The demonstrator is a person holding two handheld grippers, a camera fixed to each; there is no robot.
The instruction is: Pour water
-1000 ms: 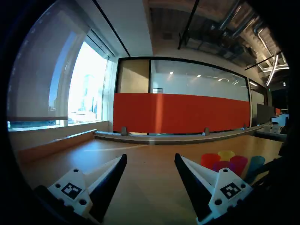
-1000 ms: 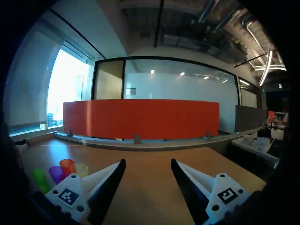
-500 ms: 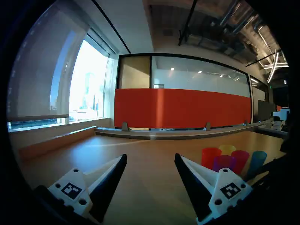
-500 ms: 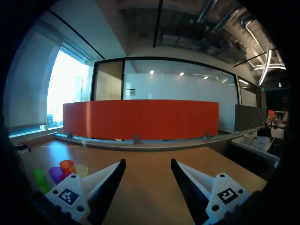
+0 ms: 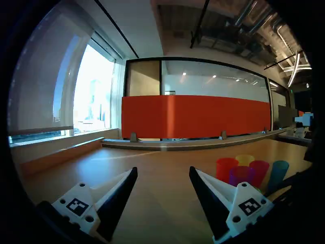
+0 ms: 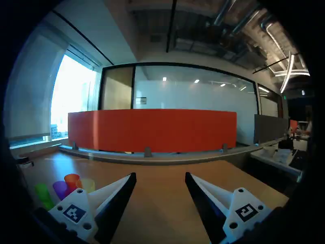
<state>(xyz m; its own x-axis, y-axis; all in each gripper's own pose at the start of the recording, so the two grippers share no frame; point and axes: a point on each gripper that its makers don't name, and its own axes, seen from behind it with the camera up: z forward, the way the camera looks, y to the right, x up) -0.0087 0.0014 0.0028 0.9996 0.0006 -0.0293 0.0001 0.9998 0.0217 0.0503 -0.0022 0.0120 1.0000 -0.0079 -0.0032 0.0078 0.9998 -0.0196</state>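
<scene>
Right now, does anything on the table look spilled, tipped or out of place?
Nothing stands out. The coloured cups stand upright in a tight cluster on the wooden table, with no spill visible around them. The left gripper and right gripper are both open and hold nothing.

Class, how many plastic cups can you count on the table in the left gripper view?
5, clustered at right: orange cup leftmost, yellow cup behind it, purple cup nearest, pink cup beside it, teal cup rightmost. Others may be hidden.
</scene>
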